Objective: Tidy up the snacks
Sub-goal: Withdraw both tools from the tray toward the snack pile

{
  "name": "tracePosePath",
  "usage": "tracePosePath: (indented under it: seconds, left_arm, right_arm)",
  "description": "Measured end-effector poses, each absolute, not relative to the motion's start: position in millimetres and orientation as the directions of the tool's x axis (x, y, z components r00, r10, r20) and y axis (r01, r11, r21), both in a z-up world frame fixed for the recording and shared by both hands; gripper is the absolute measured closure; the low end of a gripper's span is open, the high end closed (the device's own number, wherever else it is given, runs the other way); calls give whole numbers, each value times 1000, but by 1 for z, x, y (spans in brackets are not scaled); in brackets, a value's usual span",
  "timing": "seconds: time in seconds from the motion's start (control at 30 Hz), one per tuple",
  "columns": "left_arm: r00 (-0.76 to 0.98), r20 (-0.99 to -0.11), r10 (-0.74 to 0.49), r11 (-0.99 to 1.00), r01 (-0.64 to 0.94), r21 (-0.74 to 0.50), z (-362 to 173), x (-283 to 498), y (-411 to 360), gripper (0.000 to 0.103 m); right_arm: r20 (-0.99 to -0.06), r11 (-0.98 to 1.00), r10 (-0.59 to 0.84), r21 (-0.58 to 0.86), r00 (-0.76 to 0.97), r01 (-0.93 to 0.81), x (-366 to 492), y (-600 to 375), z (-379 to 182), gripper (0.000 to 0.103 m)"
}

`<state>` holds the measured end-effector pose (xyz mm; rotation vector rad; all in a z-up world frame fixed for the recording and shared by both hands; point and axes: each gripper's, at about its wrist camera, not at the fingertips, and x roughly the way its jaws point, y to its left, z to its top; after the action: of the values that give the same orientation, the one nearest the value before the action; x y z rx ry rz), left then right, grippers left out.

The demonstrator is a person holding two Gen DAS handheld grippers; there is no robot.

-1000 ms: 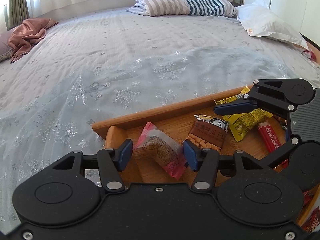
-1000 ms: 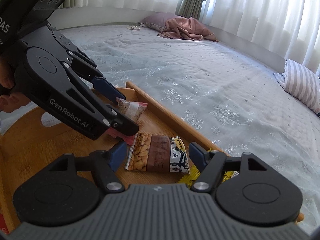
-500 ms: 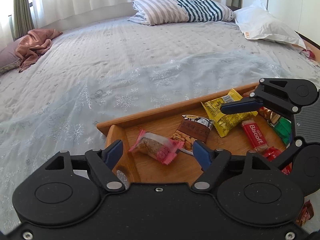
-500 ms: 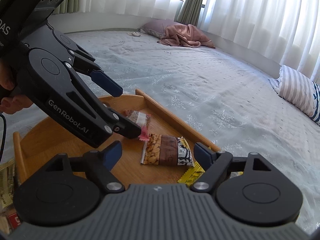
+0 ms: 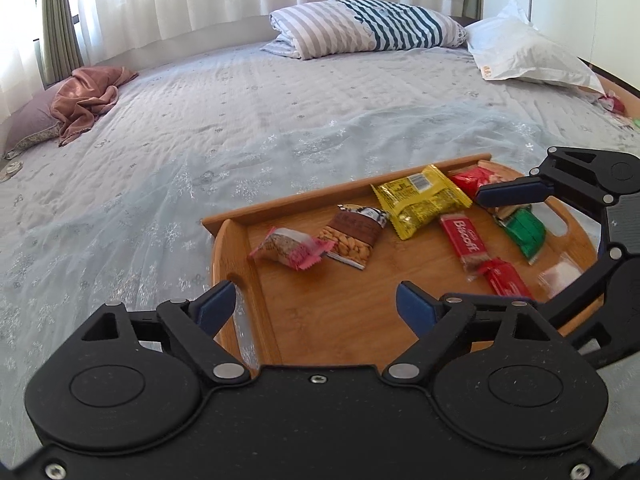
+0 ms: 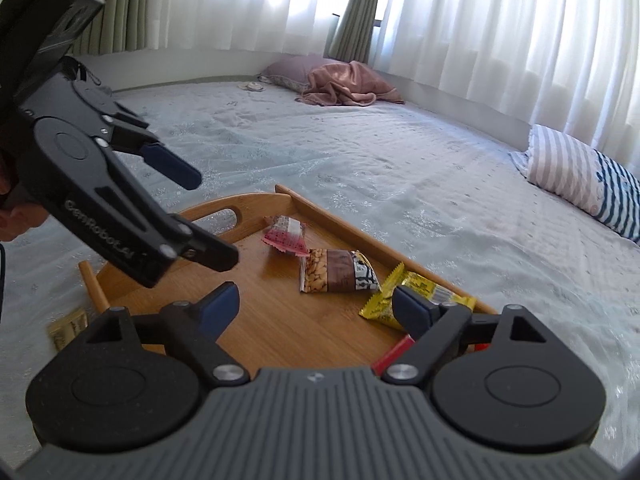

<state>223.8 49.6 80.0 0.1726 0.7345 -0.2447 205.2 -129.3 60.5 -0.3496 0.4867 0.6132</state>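
Wooden tray (image 5: 280, 340) lies under both opening, empty jaws.

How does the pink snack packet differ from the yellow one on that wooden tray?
The pink packet is smaller and partly see-through, with pale filling showing; the yellow packet is larger, opaque and printed with dark text. The pink one lies near the tray's handle end, the yellow one farther along beside the rim. Both lie flat on the tray, untouched by either claw.
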Motion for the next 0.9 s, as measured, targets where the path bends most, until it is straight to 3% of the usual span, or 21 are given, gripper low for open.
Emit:
tracePosePath:
  seconds: [0.43, 0.6, 0.9]
  left_arm:
    - [731, -647, -216, 958, 287, 4, 84, 127, 48, 8]
    - [711, -658, -249, 955, 292, -46, 71, 102, 48, 6]
    - [763, -618, -188, 977, 212, -36, 52, 69, 48, 5]
  right_arm:
    - [-478, 889, 386, -35, 789, -456, 124, -160, 39, 7]
    - [-472, 924, 315, -45, 824, -379, 101, -164, 25, 7]
    - [-451, 973, 192, -26, 872, -228, 70, -172, 6, 7]
